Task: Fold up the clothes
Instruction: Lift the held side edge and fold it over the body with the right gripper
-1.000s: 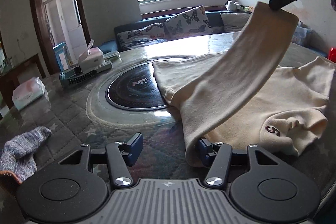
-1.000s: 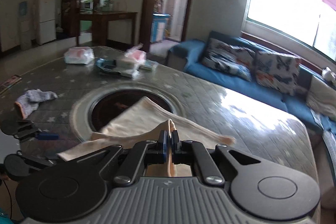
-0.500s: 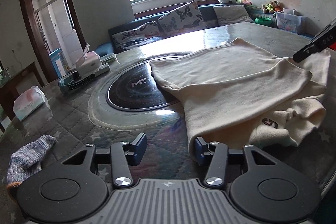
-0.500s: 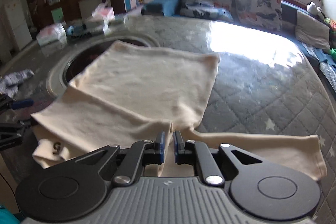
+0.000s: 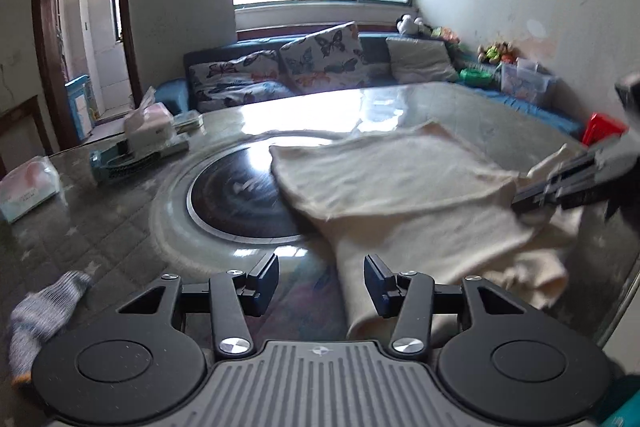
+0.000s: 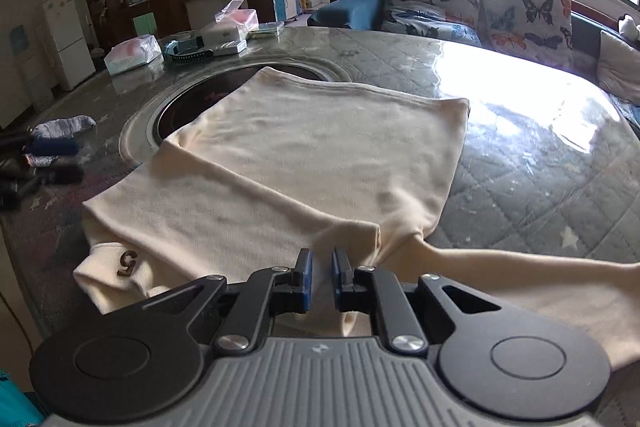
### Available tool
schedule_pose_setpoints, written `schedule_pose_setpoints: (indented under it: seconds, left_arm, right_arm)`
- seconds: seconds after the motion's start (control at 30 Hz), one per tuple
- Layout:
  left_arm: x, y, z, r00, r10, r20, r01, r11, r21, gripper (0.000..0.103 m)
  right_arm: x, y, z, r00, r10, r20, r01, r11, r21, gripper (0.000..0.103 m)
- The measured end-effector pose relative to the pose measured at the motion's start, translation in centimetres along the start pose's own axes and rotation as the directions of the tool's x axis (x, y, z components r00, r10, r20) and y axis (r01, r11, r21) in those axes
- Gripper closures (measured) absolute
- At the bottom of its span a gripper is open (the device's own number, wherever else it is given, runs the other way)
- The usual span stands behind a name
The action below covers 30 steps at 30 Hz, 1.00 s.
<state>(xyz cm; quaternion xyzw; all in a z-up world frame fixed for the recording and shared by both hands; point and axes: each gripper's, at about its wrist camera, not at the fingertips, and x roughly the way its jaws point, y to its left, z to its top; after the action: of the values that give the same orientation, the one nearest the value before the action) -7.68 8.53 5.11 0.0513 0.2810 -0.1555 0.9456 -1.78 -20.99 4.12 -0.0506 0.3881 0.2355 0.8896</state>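
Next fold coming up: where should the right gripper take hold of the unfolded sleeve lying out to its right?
Likely the cuff end of the sleeve, coming in from the table's near edge. It lies flat and single on the table, clear of the folded shirt body. The right gripper is open.

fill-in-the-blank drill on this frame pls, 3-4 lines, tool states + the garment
1. The left tool has its jaws wide ____ with nothing between them.
2. The cream garment partly covers the round ____ inset in the table.
3. The dark mark on the garment's cuff looks like the digit ____.
4. The right tool has jaws slightly apart, holding ____.

Missing: open; black; 5; nothing
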Motion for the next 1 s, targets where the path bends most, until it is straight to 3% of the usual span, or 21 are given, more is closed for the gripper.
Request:
schedule_pose_setpoints:
  seconds: [0.2,0.43,0.5,0.63,0.73,0.87,1.0]
  left_arm:
    - [4.6,-1.5,1.7,0.997,-0.071,-0.012,0.071,0.997,-0.011,0.053]
    - [8.7,-1.8,0.7,0.998,-0.033,-0.061,0.034,0.999,0.009,0.057]
    - [8.7,-1.8,0.6,0.998,-0.026,-0.057,0.028,0.999,0.023,0.057]
    - [8.3,-1.9,0.7,0.998,-0.01,-0.056,0.012,1.0,0.027,0.056]
    - [8.0,-1.9,0.7,0.998,0.002,-0.056,0.0,1.0,0.03,0.056]
    - [7.6,-2.2,0.9,0.999,0.004,-0.053,-0.002,0.999,0.039,0.056]
    - [7.2,-3.3,1.4,0.999,-0.012,-0.044,0.014,0.998,0.056,0.056]
  right_arm:
    - [-1.7,-1.4,-0.5,0.999,-0.01,0.041,0.007,0.997,0.071,0.086]
    - [-5.0,-6.7,-2.5,0.981,-0.185,0.062,0.166,0.96,0.227,0.086]
    - [-5.7,-8.6,-3.4,0.967,-0.248,0.056,0.222,0.932,0.288,0.086]
    - [-7.0,-13.0,-5.4,0.918,-0.395,0.025,0.35,0.84,0.415,0.085]
    - [-7.4,-15.3,-6.5,0.89,-0.455,0.005,0.397,0.783,0.479,0.079]
    - [-7.5,-17.5,-7.4,0.878,-0.479,0.008,0.397,0.737,0.546,0.077]
    - [-6.8,-18.7,-7.7,0.868,-0.496,0.008,0.405,0.718,0.566,0.077]
